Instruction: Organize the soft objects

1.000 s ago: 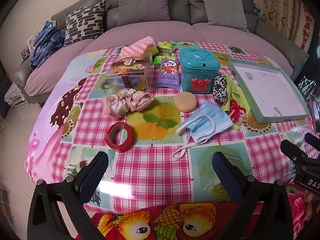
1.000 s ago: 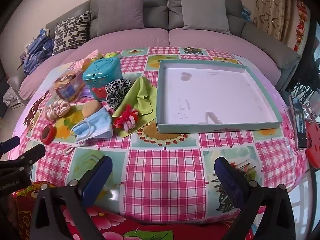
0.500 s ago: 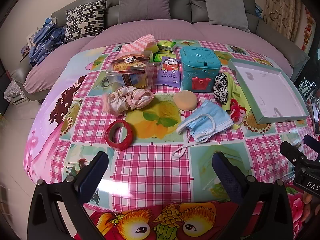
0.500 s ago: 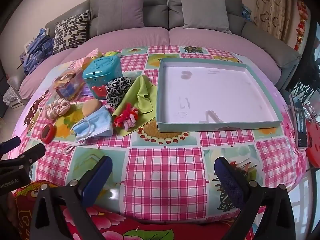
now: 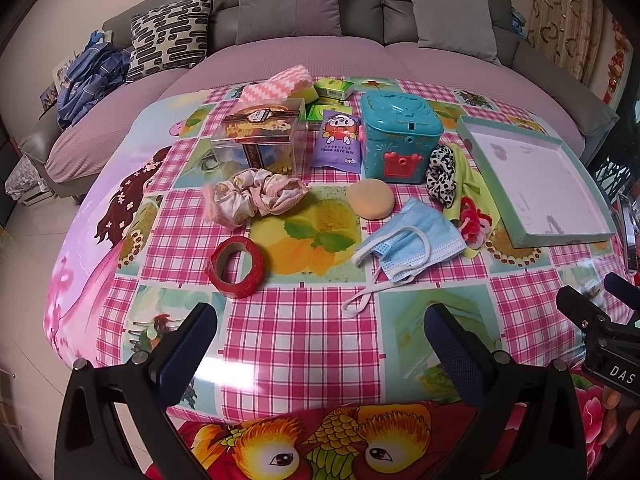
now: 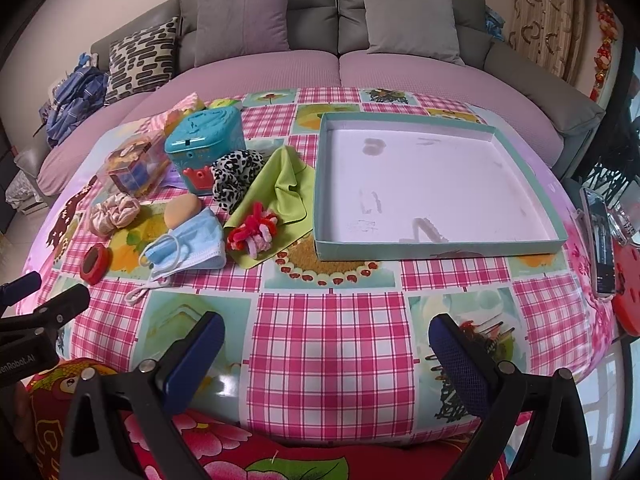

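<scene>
Soft items lie on the checked tablecloth: a pink scrunchie (image 5: 256,196) (image 6: 114,214), a beige sponge puff (image 5: 370,200) (image 6: 182,210), a blue face mask (image 5: 412,240) (image 6: 190,250), a leopard scrunchie (image 5: 440,176) (image 6: 234,170), a green cloth (image 6: 280,184) and a red fuzzy tie (image 6: 254,234) (image 5: 474,220). An empty teal tray (image 6: 440,242) (image 5: 560,236) sits to the right. My left gripper (image 5: 320,344) hovers open over the table's near edge, well short of the mask. My right gripper (image 6: 326,354) is open too, in front of the tray, holding nothing.
A red tape roll (image 5: 236,266), a clear gift box (image 5: 258,136), a wipes pack (image 5: 338,140), a teal plastic box (image 5: 400,136) and green packets (image 5: 334,90) share the table. A phone (image 6: 600,240) lies at the right edge. A grey sofa (image 6: 320,12) curves behind.
Both grippers have drifted slightly back from the table, so the objects look a little farther. Nothing on the table has moved, and both stay open.
</scene>
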`<state>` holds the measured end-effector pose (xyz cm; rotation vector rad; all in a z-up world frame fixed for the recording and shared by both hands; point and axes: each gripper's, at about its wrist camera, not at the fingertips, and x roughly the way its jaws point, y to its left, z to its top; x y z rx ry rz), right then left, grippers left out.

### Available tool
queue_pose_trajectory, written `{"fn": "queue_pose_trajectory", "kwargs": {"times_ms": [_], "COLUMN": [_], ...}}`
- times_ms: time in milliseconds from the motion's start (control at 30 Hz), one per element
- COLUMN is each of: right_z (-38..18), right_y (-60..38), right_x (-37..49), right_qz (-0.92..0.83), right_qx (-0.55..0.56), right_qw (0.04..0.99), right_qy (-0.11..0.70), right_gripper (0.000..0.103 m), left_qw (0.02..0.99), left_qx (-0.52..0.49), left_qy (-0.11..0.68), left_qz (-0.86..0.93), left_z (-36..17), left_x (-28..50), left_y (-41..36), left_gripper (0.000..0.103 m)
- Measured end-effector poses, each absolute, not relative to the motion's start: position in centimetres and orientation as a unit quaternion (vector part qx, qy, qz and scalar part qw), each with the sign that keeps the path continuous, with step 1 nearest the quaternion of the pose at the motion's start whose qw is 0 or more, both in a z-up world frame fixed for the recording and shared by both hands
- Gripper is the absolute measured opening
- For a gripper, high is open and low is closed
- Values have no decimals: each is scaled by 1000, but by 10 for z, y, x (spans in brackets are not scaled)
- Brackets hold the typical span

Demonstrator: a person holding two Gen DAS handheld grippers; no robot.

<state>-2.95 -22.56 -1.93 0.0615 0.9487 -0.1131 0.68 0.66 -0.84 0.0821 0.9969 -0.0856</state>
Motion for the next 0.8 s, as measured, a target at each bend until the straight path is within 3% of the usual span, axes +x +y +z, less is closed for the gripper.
{"fn": "queue_pose_trajectory", "kwargs": {"times_ms": [800], "right_z": [-21], "right_y": [-225], "right_x": [-30], "right_qz": [-53], "right_qx": [28], "right_qw": [887], "right_qy": [458], "right_gripper": [103], "left_qw": [874], "left_qx": [33], "left_qy": [483], "left_qz": [-43], "left_z": [-10], "left_x": [8], "left_y": [8], "left_gripper": [103]}}
